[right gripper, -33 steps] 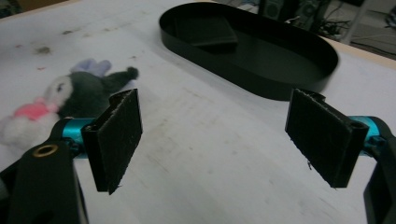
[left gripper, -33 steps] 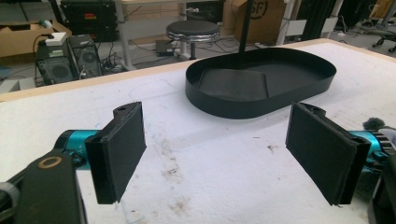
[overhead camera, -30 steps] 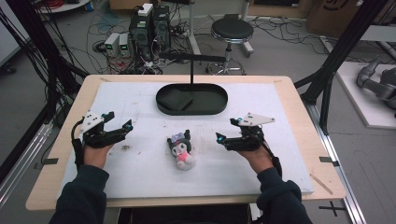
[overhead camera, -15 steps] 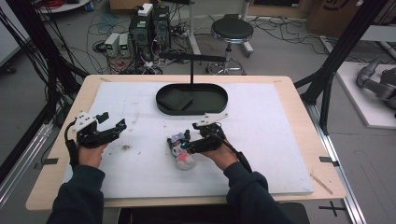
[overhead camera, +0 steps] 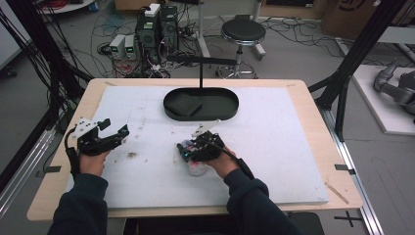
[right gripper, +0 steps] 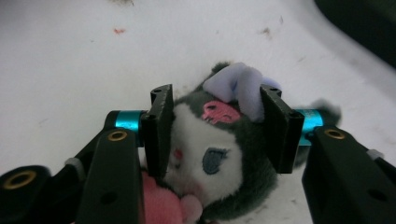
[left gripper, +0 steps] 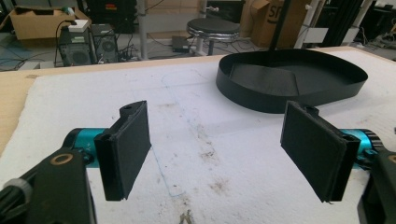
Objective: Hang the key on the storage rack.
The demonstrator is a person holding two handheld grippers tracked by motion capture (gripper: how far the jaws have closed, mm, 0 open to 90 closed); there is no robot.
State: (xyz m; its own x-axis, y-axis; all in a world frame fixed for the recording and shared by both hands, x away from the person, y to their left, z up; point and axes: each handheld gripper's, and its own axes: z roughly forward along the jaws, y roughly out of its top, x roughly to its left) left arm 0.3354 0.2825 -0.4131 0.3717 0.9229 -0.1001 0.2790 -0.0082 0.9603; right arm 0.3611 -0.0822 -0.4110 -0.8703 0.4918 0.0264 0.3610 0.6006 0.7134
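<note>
Left gripper [overhead camera: 113, 136], at the left edge of the white mat [overhead camera: 293, 147]: held just above the mat, jaws spread wide, nothing between the pads, bare stained mat showing in the gap in the left gripper view [left gripper: 215, 149]. Plush toy [overhead camera: 193, 159], near the mat's middle, just in front of the black oval tray [overhead camera: 201, 104] and apart from it: largely covered by the right gripper [overhead camera: 188, 152] and hand in the high view, only pale head and a pink patch peeping out beneath. Seen closer in the right gripper view [right gripper: 217, 154]: dark grey hood, white face, pink skull mark, lilac ear or bow at the top, pink body cut off at the bottom edge. Lying flat, face up; long axis running along the gripper, crown pointing away from the hand toward the tray, body toward the person. Right gripper [right gripper: 217, 128]: jaws just closed in on the head, a pad pressing each cheek, plush squeezed between them. Far side of the head and the body's lower end out of sight. Tray interior dark, contents hard to make out.
</note>
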